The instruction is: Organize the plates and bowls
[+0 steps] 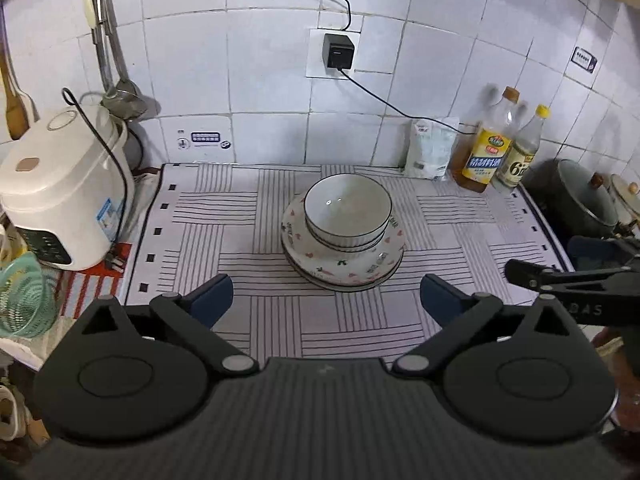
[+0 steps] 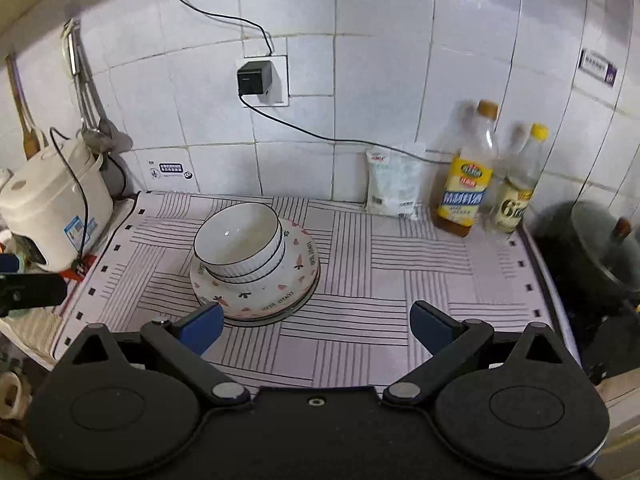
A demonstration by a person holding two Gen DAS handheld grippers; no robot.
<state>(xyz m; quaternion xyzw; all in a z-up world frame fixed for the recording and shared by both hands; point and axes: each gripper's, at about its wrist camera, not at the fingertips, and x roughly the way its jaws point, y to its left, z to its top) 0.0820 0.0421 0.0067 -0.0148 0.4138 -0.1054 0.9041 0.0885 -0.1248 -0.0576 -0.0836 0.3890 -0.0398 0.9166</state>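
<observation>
White ribbed bowls with dark rims (image 1: 347, 210) (image 2: 239, 244) are nested on a stack of patterned plates (image 1: 344, 266) (image 2: 276, 292), which rests on the striped mat (image 1: 224, 240) (image 2: 400, 264). My left gripper (image 1: 326, 300) is open, drawn back from the stack with nothing between its blue pads. My right gripper (image 2: 316, 326) is also open and empty; its left fingertip (image 2: 202, 326) shows just in front of the plates' near rim. Part of the right gripper (image 1: 568, 280) appears at the right edge of the left wrist view.
A white rice cooker (image 1: 64, 188) (image 2: 52, 208) stands at the left. At the back right are a white bag (image 1: 430, 148) (image 2: 394, 180) and two bottles (image 1: 490, 144) (image 2: 468, 172). A dark lidded pot (image 1: 580, 196) (image 2: 600, 248) sits on the right. A green basket (image 1: 24, 300) is lower left.
</observation>
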